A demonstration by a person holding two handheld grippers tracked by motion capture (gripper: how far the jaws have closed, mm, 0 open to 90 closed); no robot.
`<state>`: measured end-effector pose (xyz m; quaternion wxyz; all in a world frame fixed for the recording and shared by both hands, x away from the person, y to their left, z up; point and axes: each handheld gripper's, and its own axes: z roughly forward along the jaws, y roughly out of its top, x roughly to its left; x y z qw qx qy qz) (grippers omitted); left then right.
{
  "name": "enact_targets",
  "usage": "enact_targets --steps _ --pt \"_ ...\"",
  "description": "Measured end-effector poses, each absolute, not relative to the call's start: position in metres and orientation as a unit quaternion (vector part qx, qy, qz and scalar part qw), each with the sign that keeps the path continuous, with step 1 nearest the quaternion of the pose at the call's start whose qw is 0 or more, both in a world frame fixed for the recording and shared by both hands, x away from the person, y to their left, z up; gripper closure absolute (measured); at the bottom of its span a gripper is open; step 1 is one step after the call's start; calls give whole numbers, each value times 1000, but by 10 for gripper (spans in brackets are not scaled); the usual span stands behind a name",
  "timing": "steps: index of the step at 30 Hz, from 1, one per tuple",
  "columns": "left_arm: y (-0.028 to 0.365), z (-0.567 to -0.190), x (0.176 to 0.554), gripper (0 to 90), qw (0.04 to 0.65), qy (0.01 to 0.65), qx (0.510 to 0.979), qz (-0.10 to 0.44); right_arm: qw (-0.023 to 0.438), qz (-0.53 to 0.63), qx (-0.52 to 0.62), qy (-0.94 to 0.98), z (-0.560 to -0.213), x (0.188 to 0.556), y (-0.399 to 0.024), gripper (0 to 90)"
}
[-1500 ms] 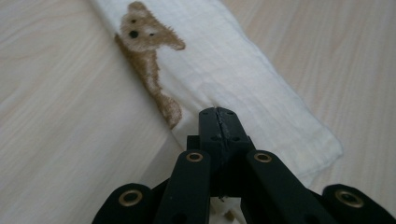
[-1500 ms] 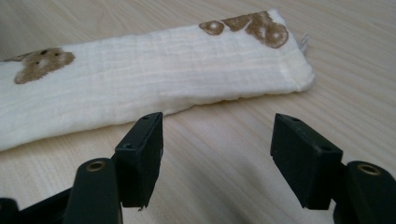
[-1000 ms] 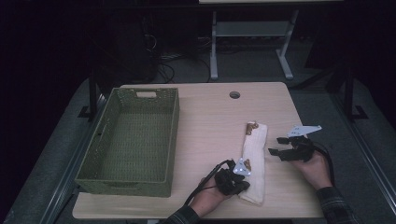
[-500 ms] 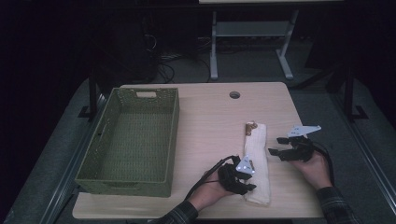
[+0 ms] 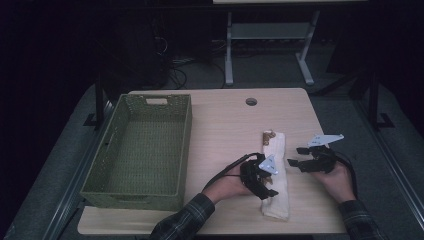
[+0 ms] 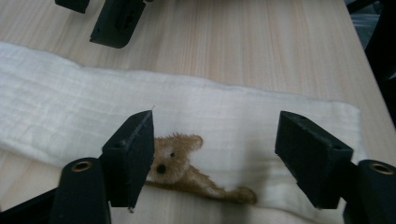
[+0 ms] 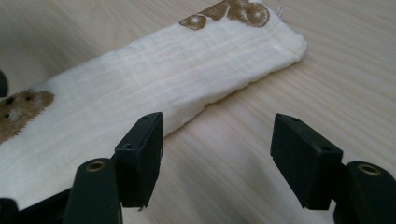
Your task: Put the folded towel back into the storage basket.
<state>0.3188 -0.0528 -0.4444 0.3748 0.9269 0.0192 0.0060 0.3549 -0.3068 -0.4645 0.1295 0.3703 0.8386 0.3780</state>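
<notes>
A long folded white cloth (image 5: pixel 276 150) with brown bear prints lies on the table right of centre, running from near to far. My left gripper (image 5: pixel 272 183) hovers over its near half. In the left gripper view, that gripper (image 6: pixel 219 149) stands open above the cloth (image 6: pixel 243 112) and a bear print (image 6: pixel 180 161). Its jaws have just been opening, and no pad presses on the fabric. My right gripper (image 5: pixel 296 156) is held open just right of the cloth. In the right gripper view, that gripper (image 7: pixel 217 149) is over bare wood beside the cloth's (image 7: pixel 140 79) edge.
A green woven basket (image 5: pixel 185 150) stands on the left half of the table with nothing in it. A round cable hole (image 5: pixel 251 101) sits near the far edge. Dark floor, cables and a metal stand lie beyond the table.
My left gripper was shut low on the cloth; its jaws have spread and the hand has shifted a little farther up the cloth. The right hand has kept still.
</notes>
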Motion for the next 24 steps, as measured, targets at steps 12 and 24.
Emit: enact_targets --steps 12,24 --pt "-66 -466 331 212 350 10 937 -10 130 383 372 835 -464 355 -311 342" --pt "-64 -462 318 419 338 22 941 8 130 387 371 834 -462 354 -311 347"
